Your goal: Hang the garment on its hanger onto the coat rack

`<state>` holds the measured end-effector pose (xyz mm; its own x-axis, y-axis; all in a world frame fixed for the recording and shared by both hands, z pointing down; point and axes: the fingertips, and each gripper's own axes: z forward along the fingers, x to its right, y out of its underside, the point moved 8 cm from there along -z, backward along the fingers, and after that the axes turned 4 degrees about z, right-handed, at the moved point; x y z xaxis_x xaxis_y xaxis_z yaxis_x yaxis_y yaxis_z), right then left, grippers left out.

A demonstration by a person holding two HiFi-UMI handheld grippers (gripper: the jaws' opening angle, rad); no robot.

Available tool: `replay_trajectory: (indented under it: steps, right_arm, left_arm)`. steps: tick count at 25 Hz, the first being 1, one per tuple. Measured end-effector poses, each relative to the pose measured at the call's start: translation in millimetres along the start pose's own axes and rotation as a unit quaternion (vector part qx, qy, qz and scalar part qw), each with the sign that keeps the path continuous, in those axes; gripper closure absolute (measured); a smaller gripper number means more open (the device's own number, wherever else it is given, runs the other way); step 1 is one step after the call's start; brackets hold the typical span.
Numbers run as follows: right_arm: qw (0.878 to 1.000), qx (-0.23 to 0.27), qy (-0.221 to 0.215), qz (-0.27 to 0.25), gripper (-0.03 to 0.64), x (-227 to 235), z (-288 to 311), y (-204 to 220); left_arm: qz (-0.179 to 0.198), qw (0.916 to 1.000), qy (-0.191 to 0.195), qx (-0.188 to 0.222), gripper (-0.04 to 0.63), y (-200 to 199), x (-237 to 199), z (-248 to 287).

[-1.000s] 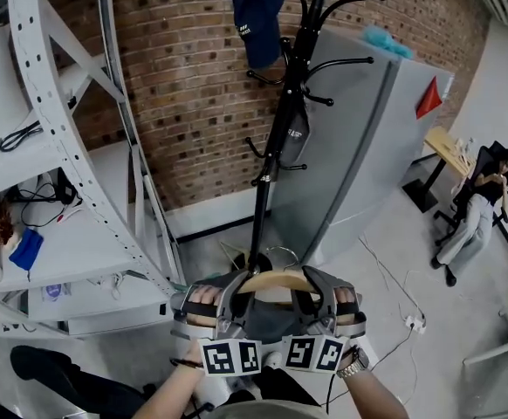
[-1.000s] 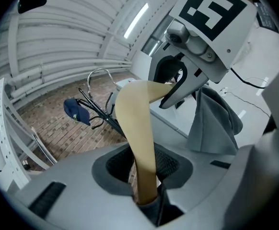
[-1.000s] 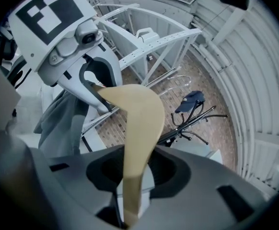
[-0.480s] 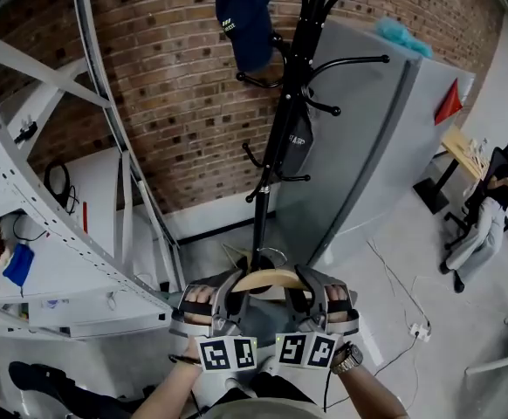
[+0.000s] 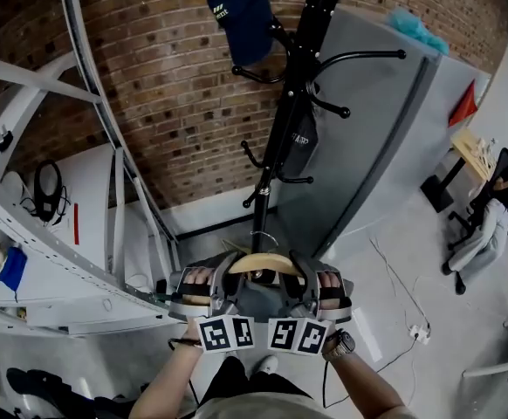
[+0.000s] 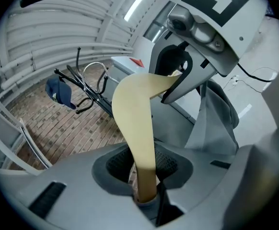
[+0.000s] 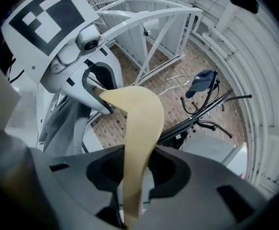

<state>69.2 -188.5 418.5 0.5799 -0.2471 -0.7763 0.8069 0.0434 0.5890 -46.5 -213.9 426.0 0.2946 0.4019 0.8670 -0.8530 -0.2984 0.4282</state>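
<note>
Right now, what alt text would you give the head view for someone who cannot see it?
From above, the left gripper and right gripper each clamp one arm of a wooden hanger carrying a grey garment. Ahead stands a black coat rack with a blue cap on it, before a brick wall.

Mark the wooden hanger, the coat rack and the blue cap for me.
wooden hanger (image 5: 264, 261), head view, middle of its arch.
coat rack (image 5: 282, 138), head view, on the black pole.
blue cap (image 5: 241, 11), head view, its crown.
</note>
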Motion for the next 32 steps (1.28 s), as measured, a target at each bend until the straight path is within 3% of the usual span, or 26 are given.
replay_trajectory:
  steps: [14, 24, 32]
  right_arm:
    - [0.997, -0.076, -0.004, 0.006, 0.494, -25.6, 95.7, 15.5]
    - [0.994, -0.11, -0.023, 0.013, 0.494, -56.3, 163.5, 56.0]
    - [0.992, -0.119, -0.044, 0.016, 0.494, -69.6, 201.1, 86.9]
  left_arm:
    - [0.006, 0.9974, 0.062, 0.036, 0.503, 57.9, 4.3, 97.6]
    - [0.025, 0.9934, 0.108, 0.03, 0.503, 94.0, 37.8, 172.9]
    - [0.016, 0.9917, 0.127, 0.013, 0.503, 106.7, 61.4, 212.1]
